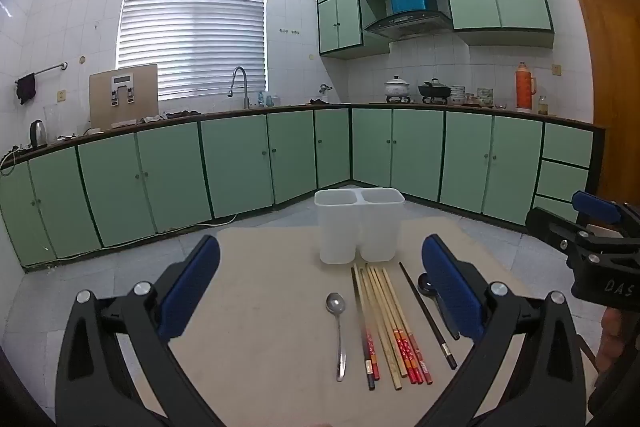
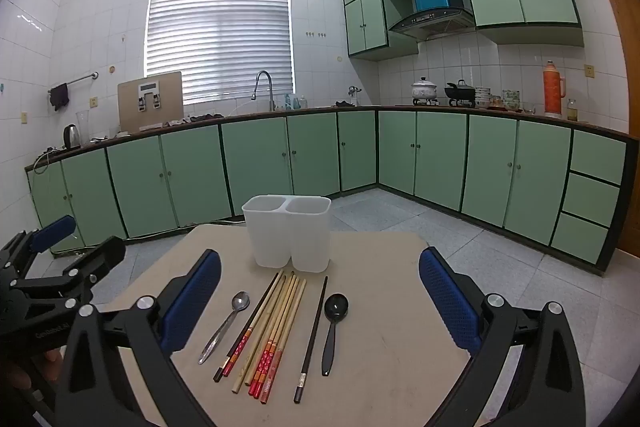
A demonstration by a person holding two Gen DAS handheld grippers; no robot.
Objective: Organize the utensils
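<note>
Both grippers are hovering above the near edge of the table (image 2: 392,347), jaws spread wide and holding nothing. The left gripper (image 1: 320,291) is framing the metal spoon (image 1: 338,327) and the bundle of chopsticks (image 1: 386,327) between its fingers; the right gripper (image 2: 320,299) is framing the same row from slightly to the right.

All utensils are lying flat on the table, long axes running roughly away from the grippers toward the white two-compartment holder (image 2: 288,231), which is standing upright just beyond their far tips. In the right wrist view the order from left to right is: metal spoon (image 2: 226,325), chopsticks (image 2: 268,331), a single dark chopstick (image 2: 312,339), black spoon (image 2: 332,327). The black spoon is lying nearer the right gripper, the metal spoon nearer the left.

Both compartments of the holder are appearing empty as far as the rims allow; the bottoms are not fully visible.

Judgement: sorting is not yet begun. Either gripper will be needing to descend and close across a handle, at right angles to its length
</note>
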